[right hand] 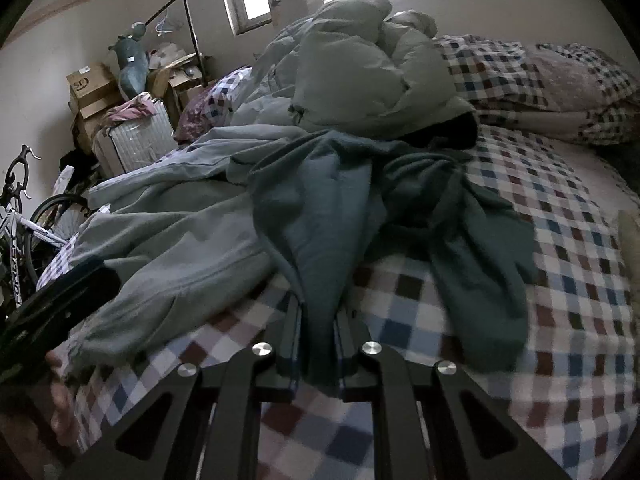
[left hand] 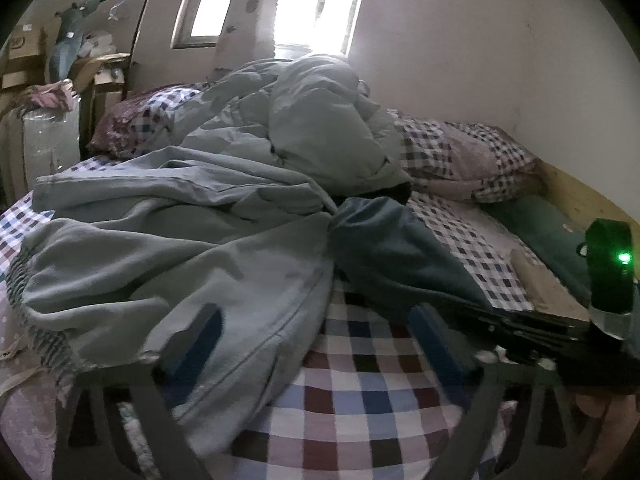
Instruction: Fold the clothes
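A pale blue-grey garment [left hand: 160, 248] lies crumpled across the checked bed. Its hem drapes over the left finger [left hand: 208, 332] of my left gripper [left hand: 320, 336], whose jaws stand wide open over bare sheet without pressing on anything. A darker teal garment [right hand: 460, 220] is spread to the right of it. My right gripper [right hand: 318, 340] is shut on a blue-grey fold of this cloth [right hand: 320, 232], which rises from between the pads. The right gripper [left hand: 520, 320] also shows at the right edge of the left wrist view, with a green light on it.
A grey-green duvet [left hand: 320, 120] is heaped behind the clothes, with a checked pillow [left hand: 460, 152] by the wall. The bed's wooden edge [left hand: 580, 192] runs on the right. A white suitcase [right hand: 136, 140], cardboard boxes [right hand: 92, 88] and a bicycle [right hand: 24, 220] stand left of the bed.
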A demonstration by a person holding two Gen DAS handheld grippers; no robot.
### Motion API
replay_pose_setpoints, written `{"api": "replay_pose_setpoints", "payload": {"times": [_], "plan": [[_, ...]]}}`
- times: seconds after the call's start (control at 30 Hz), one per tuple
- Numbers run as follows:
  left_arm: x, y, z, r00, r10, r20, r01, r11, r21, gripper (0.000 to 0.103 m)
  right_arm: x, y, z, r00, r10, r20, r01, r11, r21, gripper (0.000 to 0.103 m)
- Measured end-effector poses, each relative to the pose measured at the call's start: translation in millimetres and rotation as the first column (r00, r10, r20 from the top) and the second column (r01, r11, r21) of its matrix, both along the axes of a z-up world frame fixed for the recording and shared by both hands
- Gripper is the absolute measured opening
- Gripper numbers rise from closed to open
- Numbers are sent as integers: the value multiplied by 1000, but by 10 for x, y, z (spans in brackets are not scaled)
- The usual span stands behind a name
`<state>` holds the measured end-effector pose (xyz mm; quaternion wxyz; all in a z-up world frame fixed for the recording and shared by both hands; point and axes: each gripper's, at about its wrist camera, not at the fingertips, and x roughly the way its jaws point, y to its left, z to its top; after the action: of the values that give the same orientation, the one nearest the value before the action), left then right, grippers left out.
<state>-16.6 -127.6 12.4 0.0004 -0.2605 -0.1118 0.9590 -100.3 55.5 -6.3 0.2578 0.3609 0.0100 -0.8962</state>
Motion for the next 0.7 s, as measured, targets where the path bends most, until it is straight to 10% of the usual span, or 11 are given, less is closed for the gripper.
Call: {"api": "replay_pose_setpoints", "payload": {"times": [0.7], "plan": [[126, 667, -146, 960, -275, 43, 276, 961, -13, 102, 1045, 1305, 466, 987, -144, -76, 138, 987, -76, 11]]}}
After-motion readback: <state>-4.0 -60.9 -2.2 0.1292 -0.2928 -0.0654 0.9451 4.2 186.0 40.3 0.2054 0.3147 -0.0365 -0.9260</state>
